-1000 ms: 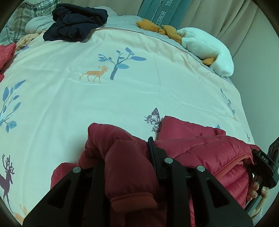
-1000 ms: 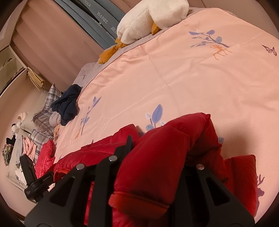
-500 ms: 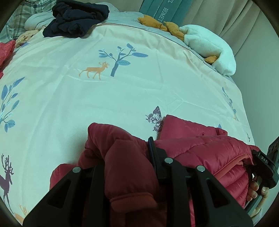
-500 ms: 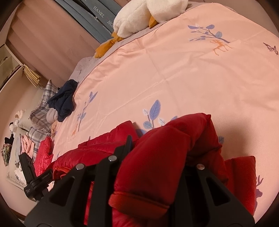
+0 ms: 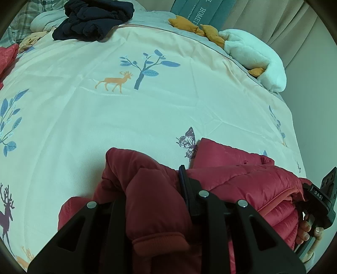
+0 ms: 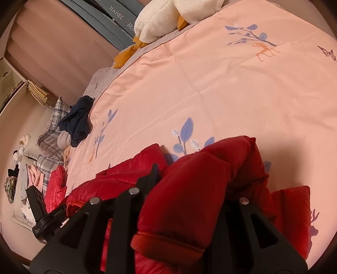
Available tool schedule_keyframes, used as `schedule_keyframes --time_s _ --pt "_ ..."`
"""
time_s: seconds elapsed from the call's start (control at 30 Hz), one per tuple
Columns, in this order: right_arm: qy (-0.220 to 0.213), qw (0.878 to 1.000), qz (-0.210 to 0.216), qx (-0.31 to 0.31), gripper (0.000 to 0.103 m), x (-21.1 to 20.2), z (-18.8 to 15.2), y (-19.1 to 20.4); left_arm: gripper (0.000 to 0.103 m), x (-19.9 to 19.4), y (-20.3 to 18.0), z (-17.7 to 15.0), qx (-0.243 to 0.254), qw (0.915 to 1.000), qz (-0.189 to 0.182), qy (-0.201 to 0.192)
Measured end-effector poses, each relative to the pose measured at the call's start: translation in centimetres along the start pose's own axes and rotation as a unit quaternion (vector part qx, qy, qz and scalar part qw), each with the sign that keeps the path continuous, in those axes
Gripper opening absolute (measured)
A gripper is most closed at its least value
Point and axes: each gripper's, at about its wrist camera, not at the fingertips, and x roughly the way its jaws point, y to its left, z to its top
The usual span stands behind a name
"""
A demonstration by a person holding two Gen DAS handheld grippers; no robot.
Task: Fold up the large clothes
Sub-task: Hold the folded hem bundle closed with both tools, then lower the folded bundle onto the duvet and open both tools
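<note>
A red puffer jacket (image 5: 242, 179) lies bunched at the near edge of a pale printed bedspread (image 5: 147, 118). My left gripper (image 5: 147, 181) is shut on one sleeve (image 5: 151, 200), whose cuff hangs toward the camera between the fingers. In the right wrist view my right gripper (image 6: 193, 175) holds the other sleeve (image 6: 189, 200). Its jaws are opening slightly, with the padded cloth still pressed between them. The jacket body (image 6: 118, 183) stretches left toward the other gripper. Each sleeve hides one finger of its gripper.
A dark navy garment (image 5: 94, 19) lies at the far side of the bed beside plaid pillows (image 6: 48, 139). A white plush toy (image 5: 252, 54) sits at the far right corner. A second red garment (image 6: 55, 187) lies at the left edge. A hand (image 5: 307, 229) holds the right gripper's handle.
Both grippers keep the same hold on the sleeves. The bed drifts only slightly in both views, and the jacket has not shifted.
</note>
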Motion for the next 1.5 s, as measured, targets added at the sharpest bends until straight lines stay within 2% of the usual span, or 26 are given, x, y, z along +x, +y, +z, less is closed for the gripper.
schedule_keyframes --time_s 1.13,1.43,1.5 --pt "0.016 1.0 0.002 0.011 0.026 -0.1 0.5 -0.1 0.024 0.1 -0.1 0.5 -0.012 0.9997 0.008 0.021" --pt "0.011 1.0 0.02 0.017 0.034 -1.1 0.2 -0.3 0.025 -0.4 0.4 0.6 -0.034 0.9992 -0.008 0.017" --pt "0.009 0.999 0.025 0.02 0.044 -1.4 0.3 -0.2 0.025 -0.8 0.3 0.5 -0.033 0.9993 -0.007 0.013"
